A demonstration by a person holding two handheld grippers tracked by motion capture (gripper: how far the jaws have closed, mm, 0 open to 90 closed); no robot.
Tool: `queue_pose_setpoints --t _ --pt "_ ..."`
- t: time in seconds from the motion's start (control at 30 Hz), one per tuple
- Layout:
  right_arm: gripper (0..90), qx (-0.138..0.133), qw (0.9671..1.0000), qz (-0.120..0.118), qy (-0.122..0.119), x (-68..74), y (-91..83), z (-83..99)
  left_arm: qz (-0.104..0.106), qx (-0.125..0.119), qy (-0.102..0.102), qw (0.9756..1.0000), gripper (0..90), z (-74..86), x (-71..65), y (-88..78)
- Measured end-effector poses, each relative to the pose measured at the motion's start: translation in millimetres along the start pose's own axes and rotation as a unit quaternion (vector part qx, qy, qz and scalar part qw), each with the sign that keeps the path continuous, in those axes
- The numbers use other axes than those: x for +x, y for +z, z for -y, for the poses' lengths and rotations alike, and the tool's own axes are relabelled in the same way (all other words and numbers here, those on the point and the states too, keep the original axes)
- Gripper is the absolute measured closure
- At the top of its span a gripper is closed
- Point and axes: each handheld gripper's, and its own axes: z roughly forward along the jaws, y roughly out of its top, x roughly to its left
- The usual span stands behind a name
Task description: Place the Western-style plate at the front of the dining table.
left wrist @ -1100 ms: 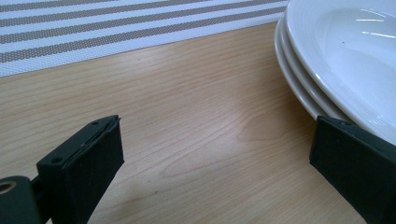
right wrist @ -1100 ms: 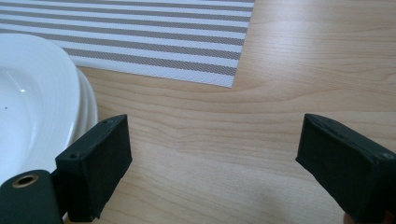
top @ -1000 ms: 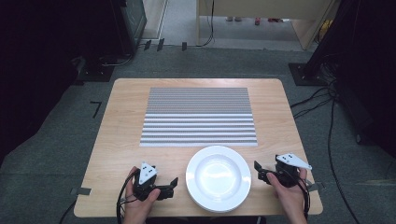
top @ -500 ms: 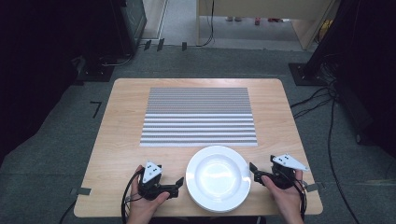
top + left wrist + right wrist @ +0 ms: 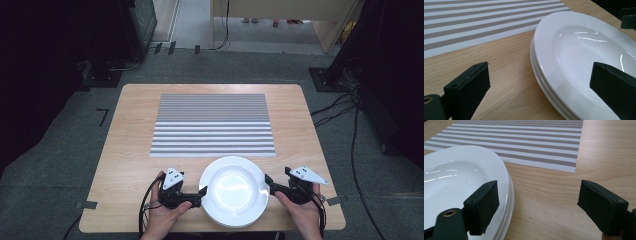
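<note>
Two stacked white plates sit near-centre on surface, untouched. Left tool and right tool flank the rims, jaws apart, right's just narrowing, empty. Striped placemat beyond. Grasp, lift pending.

No text, label, brand, no. or sign I can read from my end, in any view. I checked the white plates, the striped mat and the wood table: all plain, nothing printed on them. The grey plate on top of the left gripper has small dark dots, and so does the one on the right gripper, but those are holes or marks, not letters. The floor left of the table carries a dark tape mark, a bare corner shape w/o writing. The black jaw pads in both gripper views are blank too.
</note>
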Motion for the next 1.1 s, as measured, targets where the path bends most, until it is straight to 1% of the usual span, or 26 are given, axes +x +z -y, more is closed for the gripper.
queue_pose_setpoints --t 0.1,0.17,0.23,0.27,0.3,0.33,0.37,0.4,0.43,0.47,0.5,0.57,0.6,0.63,0.7,0.8,0.87,0.9,0.93,1.03,1.1 --pt "21.0 0.001 1.0000 -0.001 0.003 0.9 0.5 0.3 0.001 0.006 0.003 1.0000 2.8 -4.1 -5.7 6.1" --pt "22.5 0.000 1.0000 -0.003 0.004 2.0 0.2 0.3 0.008 0.010 0.002 0.9999 2.9 -4.7 -8.0 9.9" --pt "27.0 -0.003 1.0000 -0.007 0.006 3.1 -0.3 0.4 0.007 0.014 0.004 0.9999 2.9 -4.0 -10.6 12.8" --pt "27.0 -0.003 1.0000 -0.007 0.006 3.1 -0.3 0.4 0.007 0.014 0.004 0.9999 2.9 -4.0 -10.6 12.8" --pt "30.3 -0.001 0.9999 -0.012 0.006 4.6 -0.4 0.3 0.015 0.016 0.007 0.9997 2.9 -2.0 -12.6 14.5" --pt "32.4 -0.002 0.9999 -0.013 0.005 5.2 -0.5 0.5 0.015 0.016 0.007 0.9997 3.0 -2.0 -12.6 14.5" --pt "34.1 -0.003 0.9999 -0.014 0.006 5.8 -0.6 0.6 0.010 0.015 0.011 0.9998 3.5 0.1 -13.7 14.4" --pt "36.5 -0.004 0.9999 -0.015 0.005 6.3 -0.7 0.6 0.002 0.013 0.010 0.9999 6.6 1.1 -14.3 14.2" --pt "36.5 -0.003 0.9998 -0.017 0.007 6.9 -1.0 0.7 0.002 0.013 0.010 0.9999 7.7 1.1 -14.3 14.2" --pt "39.9 -0.003 0.9998 -0.017 0.007 6.9 -1.0 0.7 -0.002 0.014 0.010 0.9998 7.7 2.1 -14.5 14.0" --pt "45.8 -0.001 0.9996 -0.027 0.004 7.7 -0.7 1.0 0.000 0.016 0.010 0.9998 7.8 4.4 -13.6 13.7" --pt "49.2 0.004 0.9994 -0.035 0.003 9.2 0.5 1.5 0.002 0.020 0.010 0.9997 7.8 7.5 -14.0 13.7" --pt "49.2 0.004 0.9994 -0.035 0.003 9.2 0.5 1.5 0.002 0.020 0.010 0.9997 9.9 7.5 -14.0 13.7" --pt "52.6 0.009 0.9988 -0.046 0.008 9.9 1.5 1.5 -0.001 0.022 0.010 0.9997 14.7 9.8 -15.0 13.7" --pt "56.3 0.012 0.9982 -0.056 0.015 10.4 2.2 1.5 0.000 0.026 0.014 0.9996 14.7 11.4 -16.0 14.2" --pt "59.2 0.008 0.9979 -0.060 0.021 10.7 2.3 2.1 0.004 0.029 0.018 0.9994 14.7 13.5 -16.7 15.6" --pt "60.9 0.004 0.9979 -0.062 0.021 10.0 2.6 2.8 0.006 0.030 0.018 0.9994 15.8 14.4 -17.3 16.3" --pt "61.7 0.004 0.9978 -0.062 0.021 9.7 2.7 3.0 0.007 0.031 0.019 0.9993 18.1 15.0 -17.5 16.4" --pt "63.0 0.004 0.9976 -0.065 0.022 9.4 2.7 3.2 0.010 0.031 0.019 0.9993 22.6 15.7 -17.6 16.5" --pt "65.0 0.007 0.9975 -0.065 0.024 9.4 2.7 3.9 0.019 0.031 0.019 0.9992 26.0 16.5 -18.4 16.0" --pt "66.8 0.015 0.9967 -0.072 0.033 9.2 3.2 4.0 0.024 0.031 0.013 0.9991 29.6 16.6 -18.5 15.4"
